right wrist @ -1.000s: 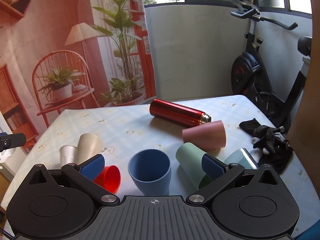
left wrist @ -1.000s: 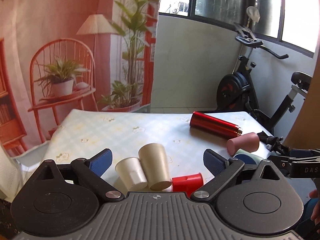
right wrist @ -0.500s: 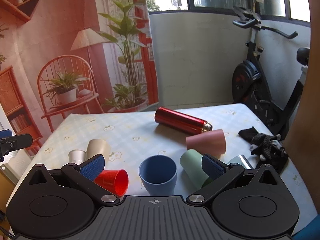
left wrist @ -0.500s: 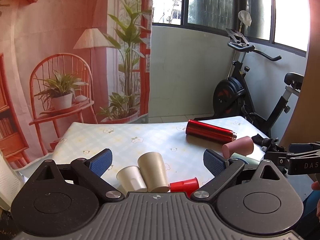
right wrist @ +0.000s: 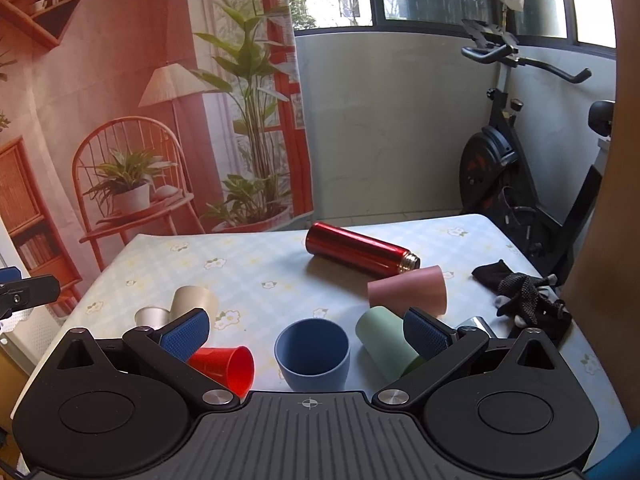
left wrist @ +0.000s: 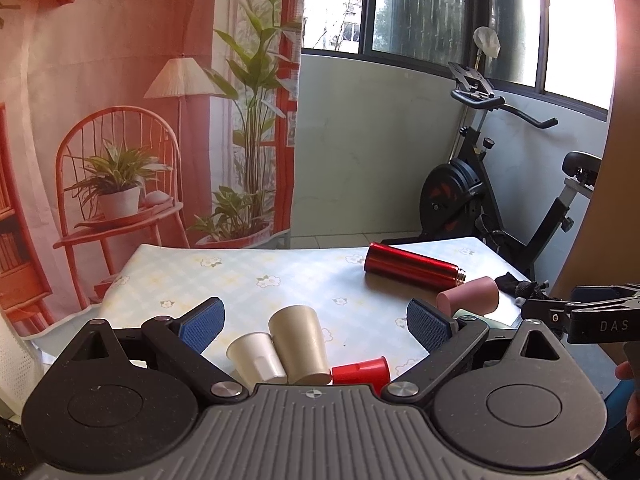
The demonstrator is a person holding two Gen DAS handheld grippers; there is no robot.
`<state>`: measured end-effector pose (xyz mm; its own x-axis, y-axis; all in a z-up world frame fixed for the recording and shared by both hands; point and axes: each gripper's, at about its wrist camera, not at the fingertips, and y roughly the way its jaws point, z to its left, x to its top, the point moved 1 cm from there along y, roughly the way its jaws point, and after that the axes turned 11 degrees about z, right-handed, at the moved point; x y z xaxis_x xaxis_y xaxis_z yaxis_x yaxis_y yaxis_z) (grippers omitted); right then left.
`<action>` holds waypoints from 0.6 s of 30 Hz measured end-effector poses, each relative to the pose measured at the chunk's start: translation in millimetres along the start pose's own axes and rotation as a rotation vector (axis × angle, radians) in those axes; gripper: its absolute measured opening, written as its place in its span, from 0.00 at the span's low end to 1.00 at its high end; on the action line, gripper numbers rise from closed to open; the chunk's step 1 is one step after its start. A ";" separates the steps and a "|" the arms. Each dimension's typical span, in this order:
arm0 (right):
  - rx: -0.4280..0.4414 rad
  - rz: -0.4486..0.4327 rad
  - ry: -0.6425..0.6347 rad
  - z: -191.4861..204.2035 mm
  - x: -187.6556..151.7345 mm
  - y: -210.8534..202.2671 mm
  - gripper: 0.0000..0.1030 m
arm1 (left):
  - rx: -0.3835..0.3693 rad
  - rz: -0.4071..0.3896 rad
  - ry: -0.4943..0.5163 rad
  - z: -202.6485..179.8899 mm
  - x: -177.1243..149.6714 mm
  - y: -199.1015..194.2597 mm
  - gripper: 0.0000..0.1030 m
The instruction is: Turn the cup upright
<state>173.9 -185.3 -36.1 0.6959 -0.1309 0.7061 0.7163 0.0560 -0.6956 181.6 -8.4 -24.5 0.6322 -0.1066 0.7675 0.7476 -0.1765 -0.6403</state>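
Your table [right wrist: 280,264], under its flower-print cloth, fills the ground ahead of both sets of fingers. Beyond the fingertips in both views lies the red flask [right wrist: 360,252] on its side, the largest item on the cloth.

Right wrist view only: the blue cup [right wrist: 312,354] stands upright, mouth up, centred between your right gripper's [right wrist: 306,330] fingers. The left wrist view does not show it. Your right gripper's fingers are spread wide and grip nothing. The green cup [right wrist: 384,344] lies on its side, partly behind the right finger. The pink cup [right wrist: 408,292] lies on its side just past that fingertip, near the flask's neck. A black glove [right wrist: 524,296] sits outboard of the right finger.

Left wrist view: your left gripper [left wrist: 316,320] is likewise wide open and empty. Between its fingers, close to the body, the beige cup [left wrist: 300,344] and white cup [left wrist: 256,360] are mouth-down and tilted, touching each other. The red cup [left wrist: 360,370] lies on its side just beside them; only the right view shows its open mouth.

The other gripper's body shows at the right edge of the left wrist view.
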 end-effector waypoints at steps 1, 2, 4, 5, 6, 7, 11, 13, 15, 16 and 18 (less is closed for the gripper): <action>0.000 -0.002 0.000 0.4 -0.2 -0.3 1.00 | 0.000 -0.003 0.003 -0.3 -0.2 -0.6 0.96; 0.000 -0.003 0.000 0.6 -0.1 -0.6 1.00 | 0.000 -0.006 0.004 -0.7 -0.3 -1.0 0.96; -0.002 -0.008 0.000 0.7 0.0 -1.4 1.00 | -0.003 -0.011 0.000 -0.5 -0.5 -2.1 0.96; -0.004 -0.010 0.000 0.6 0.1 -2.3 1.00 | -0.006 -0.014 -0.002 -0.1 -0.6 -2.8 0.96; -0.005 -0.013 0.001 0.7 -0.1 -2.7 1.00 | -0.010 -0.018 -0.002 0.0 -0.5 -3.5 0.96; -0.007 -0.015 0.002 0.7 -0.2 -3.2 1.00 | -0.009 -0.024 0.000 -0.4 -1.5 -4.7 0.96; -0.011 -0.027 0.000 0.6 2.0 -7.0 1.00 | 0.006 -0.041 0.008 -2.7 -0.3 -6.8 0.96; -0.012 -0.034 -0.005 1.5 2.9 -8.8 1.00 | 0.009 -0.046 0.008 -2.7 -0.2 -8.0 0.96; -0.013 -0.037 -0.008 1.5 4.4 -9.7 1.00 | 0.012 -0.049 0.007 -2.4 0.1 -8.5 0.96; -0.013 -0.039 -0.009 1.8 4.5 -10.3 1.00 | 0.014 -0.050 0.007 -2.6 0.1 -8.8 0.96; -0.014 -0.043 -0.009 1.4 5.0 -11.6 1.00 | 0.019 -0.052 0.010 -2.2 0.3 -9.2 0.96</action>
<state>169.1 -185.2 -24.3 0.6653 -0.1240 0.7362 0.7446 0.0370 -0.6665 174.5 -9.0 -18.3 0.5901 -0.1072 0.8002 0.7833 -0.1639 -0.5996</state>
